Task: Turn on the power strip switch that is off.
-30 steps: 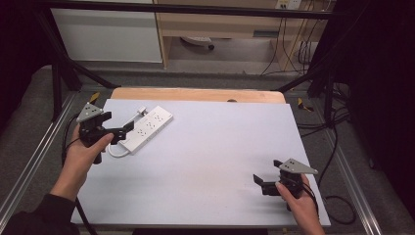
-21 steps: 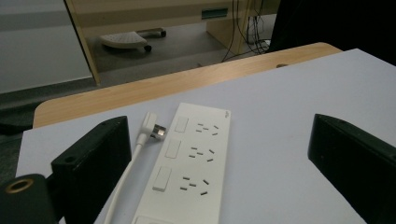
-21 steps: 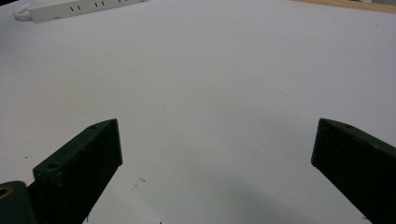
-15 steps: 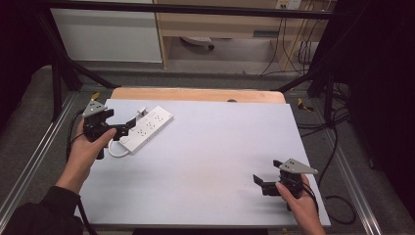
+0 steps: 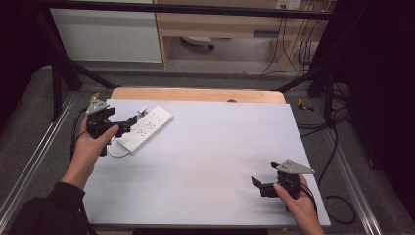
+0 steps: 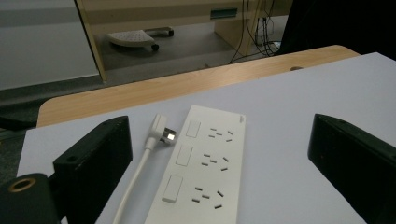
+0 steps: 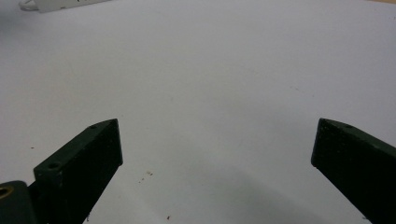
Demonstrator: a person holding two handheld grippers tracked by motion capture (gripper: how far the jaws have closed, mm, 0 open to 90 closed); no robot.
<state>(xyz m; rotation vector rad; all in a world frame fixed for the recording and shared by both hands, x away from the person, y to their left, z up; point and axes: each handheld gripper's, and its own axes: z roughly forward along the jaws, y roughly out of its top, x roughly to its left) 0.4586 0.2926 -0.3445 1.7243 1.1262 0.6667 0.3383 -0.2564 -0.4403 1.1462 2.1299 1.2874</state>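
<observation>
White counter [image 5: 205, 161] carries a power strip [image 5: 147, 128] at ten o'clock, its plug [image 6: 161, 131] lying beside it. Left claw [image 5: 128, 126] gapes before it, nothing grasped yet; right claw [image 5: 259, 186] idles spread at five o'clock.

power strip [image 5: 147, 127] on table [image 5: 205, 161] far-left | left tool [image 5: 128, 124] just beside it | right tool [image 5: 258, 184] near-right, well apart
</observation>
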